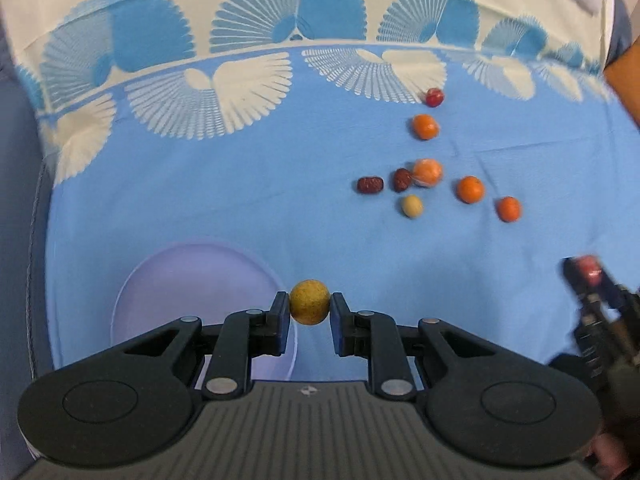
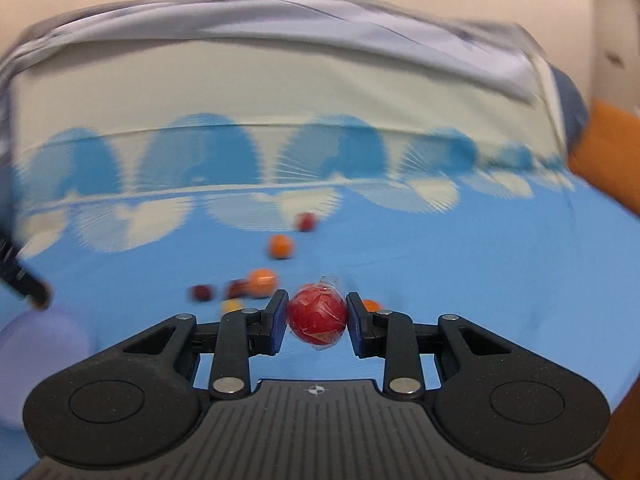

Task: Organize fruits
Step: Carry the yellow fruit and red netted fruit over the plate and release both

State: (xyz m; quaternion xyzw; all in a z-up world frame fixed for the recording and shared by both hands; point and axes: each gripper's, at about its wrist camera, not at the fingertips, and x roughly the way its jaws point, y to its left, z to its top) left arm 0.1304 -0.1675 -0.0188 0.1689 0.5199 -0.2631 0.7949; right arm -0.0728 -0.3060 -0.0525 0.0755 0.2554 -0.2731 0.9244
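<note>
Broadly, a blue cloth (image 1: 280, 208) with white fan prints covers the whole work surface, and a pale lilac plate (image 1: 168, 280) lies on it at the near left, partly under the left gripper (image 1: 309, 314). That gripper's fingers are closed on a tan, rough-skinned ball (image 1: 309, 301), held clear of the cloth just beside the plate's right rim. The right gripper (image 2: 317, 320) has its fingers closed on a red fruit (image 2: 317, 316) in clear film, also lifted off the cloth; in the left view it shows as a blurred shape at the right edge.

The rest of the fruit sits in a loose cluster well off to the right of the plate: four oranges (image 1: 470, 189), one of them wrapped in film, two dark dates (image 1: 370, 185), a small pale ball (image 1: 412, 205) and a red berry (image 1: 434, 97) farthest back.

The step in hand looks like carrying both picks to the plate. To do it well, I would keep both grips firm, since round fruit can squirt out of flat pads and the film on the red one may slip. Bring each low over the plate's middle before opening, so neither rolls over the shallow rim. Let the left go first, being nearer, and keep the grippers apart.
</note>
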